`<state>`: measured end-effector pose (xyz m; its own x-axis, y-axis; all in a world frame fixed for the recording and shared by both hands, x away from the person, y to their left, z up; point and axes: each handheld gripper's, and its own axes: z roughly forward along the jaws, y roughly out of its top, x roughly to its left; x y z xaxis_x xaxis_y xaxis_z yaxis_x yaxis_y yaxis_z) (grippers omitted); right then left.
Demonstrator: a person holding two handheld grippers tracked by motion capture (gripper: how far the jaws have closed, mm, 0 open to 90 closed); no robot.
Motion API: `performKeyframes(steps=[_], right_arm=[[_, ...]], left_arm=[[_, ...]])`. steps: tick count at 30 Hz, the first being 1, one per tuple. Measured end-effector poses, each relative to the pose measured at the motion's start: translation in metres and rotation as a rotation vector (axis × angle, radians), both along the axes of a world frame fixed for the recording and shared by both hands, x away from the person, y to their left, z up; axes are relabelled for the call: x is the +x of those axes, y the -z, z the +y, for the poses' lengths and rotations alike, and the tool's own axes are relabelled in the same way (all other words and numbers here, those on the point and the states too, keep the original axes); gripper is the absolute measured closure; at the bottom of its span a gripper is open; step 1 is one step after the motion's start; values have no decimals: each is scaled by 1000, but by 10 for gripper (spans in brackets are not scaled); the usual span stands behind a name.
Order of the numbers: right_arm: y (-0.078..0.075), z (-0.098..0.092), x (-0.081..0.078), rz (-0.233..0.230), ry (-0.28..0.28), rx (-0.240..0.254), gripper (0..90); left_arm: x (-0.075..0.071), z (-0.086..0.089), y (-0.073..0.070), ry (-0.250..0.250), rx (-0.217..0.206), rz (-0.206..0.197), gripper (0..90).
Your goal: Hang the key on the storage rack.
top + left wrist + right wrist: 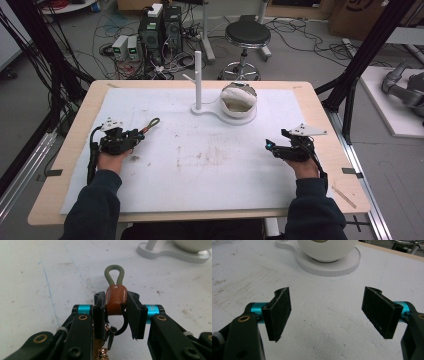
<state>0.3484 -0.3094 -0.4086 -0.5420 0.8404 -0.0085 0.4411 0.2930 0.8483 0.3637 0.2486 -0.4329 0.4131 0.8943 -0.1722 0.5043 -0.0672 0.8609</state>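
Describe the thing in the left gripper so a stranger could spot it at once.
Start at the white mat on the wooden table, then go to its left side, where the left gripper is shut on a key fob. It is a brown leather tab with an olive cord loop, unlike the white stand.

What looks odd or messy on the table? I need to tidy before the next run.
The white mat carries brown smudges around its middle. Otherwise nothing stands out: the keychain sits pinched in the left gripper, and the white stand is upright beside the bowl.
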Motion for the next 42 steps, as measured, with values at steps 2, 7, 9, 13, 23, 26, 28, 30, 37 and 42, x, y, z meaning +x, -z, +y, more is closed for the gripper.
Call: performKeyframes(steps=[2,7,9,13,23,26,28,30,37,42], right_arm=[[0,0,0,0,-2,-3,240],[0,1,0,0,-2,-3,241],[0,1,0,-2,-1,-3,240],[0,0,1,-3,0,0,241],[0,0,0,-3,-2,4,241],[0,0,0,1,-3,4,241],[0,1,0,1,-3,4,240],[0,1,0,1,-3,6,241],[0,0,0,1,-8,9,241],[0,0,0,1,-11,11,240]], left_arm=[[-2,0,-3,0,-17,-22,690],[-5,-2,-7,6,-40,-47,691],[-6,-3,-9,7,-49,-58,692],[-9,-11,-25,40,-107,-122,693],[-3,-46,-71,143,-261,-255,693],[4,-56,-83,155,-295,-282,692],[9,-63,-90,164,-294,-292,692],[13,-71,-97,177,-294,-302,692],[26,-92,-114,176,-237,-327,691],[40,-108,-119,151,-147,-312,691]])
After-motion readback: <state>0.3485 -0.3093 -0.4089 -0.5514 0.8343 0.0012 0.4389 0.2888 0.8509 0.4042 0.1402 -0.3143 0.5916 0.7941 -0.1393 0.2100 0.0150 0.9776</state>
